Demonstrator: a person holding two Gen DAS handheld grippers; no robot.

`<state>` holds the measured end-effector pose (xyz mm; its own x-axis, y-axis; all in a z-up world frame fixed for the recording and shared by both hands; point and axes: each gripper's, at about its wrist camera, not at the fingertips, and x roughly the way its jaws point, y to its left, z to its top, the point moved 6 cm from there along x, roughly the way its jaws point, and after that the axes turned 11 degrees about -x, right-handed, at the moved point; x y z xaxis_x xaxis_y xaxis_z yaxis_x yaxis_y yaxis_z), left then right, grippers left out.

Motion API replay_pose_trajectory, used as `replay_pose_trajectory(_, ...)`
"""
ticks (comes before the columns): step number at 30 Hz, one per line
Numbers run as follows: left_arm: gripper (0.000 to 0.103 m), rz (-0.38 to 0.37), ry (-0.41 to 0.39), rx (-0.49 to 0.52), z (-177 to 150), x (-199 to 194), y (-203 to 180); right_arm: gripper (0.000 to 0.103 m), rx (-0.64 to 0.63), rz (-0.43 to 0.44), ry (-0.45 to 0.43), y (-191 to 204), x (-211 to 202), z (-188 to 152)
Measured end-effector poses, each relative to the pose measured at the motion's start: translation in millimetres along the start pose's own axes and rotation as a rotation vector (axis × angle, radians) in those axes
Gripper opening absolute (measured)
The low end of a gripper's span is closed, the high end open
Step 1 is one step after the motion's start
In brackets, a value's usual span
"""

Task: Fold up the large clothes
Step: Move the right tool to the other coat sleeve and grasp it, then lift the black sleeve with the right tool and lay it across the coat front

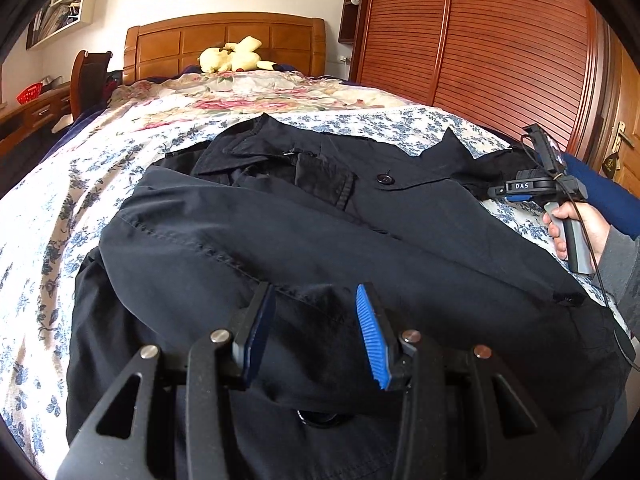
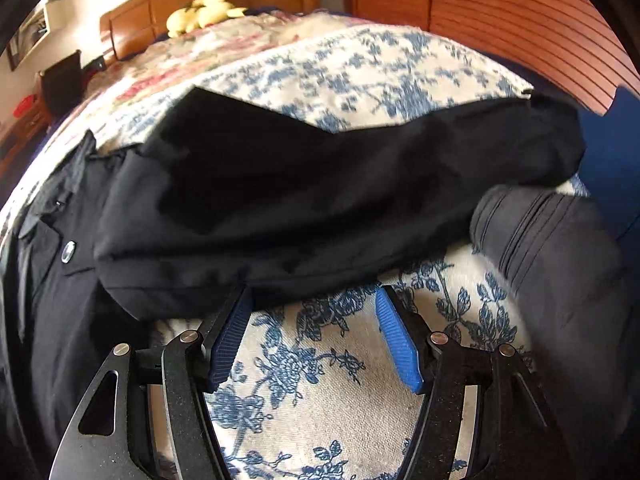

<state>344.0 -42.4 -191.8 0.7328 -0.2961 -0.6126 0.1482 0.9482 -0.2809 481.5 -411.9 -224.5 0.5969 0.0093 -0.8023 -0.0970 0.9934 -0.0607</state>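
A large black coat [image 1: 320,232] lies spread on a bed with a blue-flowered sheet [image 1: 48,216], collar toward the headboard. My left gripper [image 1: 316,320] hovers over the coat's near part. Its blue pads [image 1: 372,336] stand apart, with only the coat's surface below them. In the left wrist view a hand [image 1: 576,232] holds my right gripper [image 1: 498,191] at the coat's right side. In the right wrist view my right gripper [image 2: 314,340] is open over bare sheet [image 2: 320,380]. Its tips are at the edge of the coat's black sleeve [image 2: 320,200], which stretches out to the right.
A yellow plush toy [image 1: 232,56] rests against the wooden headboard [image 1: 224,40]. A slatted wooden wardrobe [image 1: 500,48] stands right of the bed. A chair [image 1: 86,76] and a desk with a red basket [image 1: 30,92] stand at the left. Dark grey ribbed cloth [image 2: 552,256] lies beside the sleeve.
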Motion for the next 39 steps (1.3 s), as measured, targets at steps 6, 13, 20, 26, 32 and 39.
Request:
replay_pose_trajectory(6,0.041,-0.001,0.001,0.000,-1,0,0,0.066,-0.001,0.009,0.001,1,5,6)
replay_pose_trajectory(13,0.041,0.000,0.002,0.001,-2,0,0,0.013,-0.043,-0.008,0.002,7,11,23)
replay_pose_trajectory(20,0.041,0.001,0.000,0.004,-2,0,1,0.001,-0.171,-0.017,-0.134,41,-31,49)
replay_pose_trajectory(26,0.041,0.004,-0.001,0.004,-2,-1,1,0.001,-0.312,0.118,-0.238,112,-90,61)
replay_pose_trajectory(32,0.041,0.005,-0.001,0.006,-2,-1,0,0.001,-0.463,0.260,-0.259,192,-130,38)
replay_pose_trajectory(39,0.041,0.005,-0.001,0.006,-1,-1,0,0.001,-0.412,0.232,-0.208,183,-118,27)
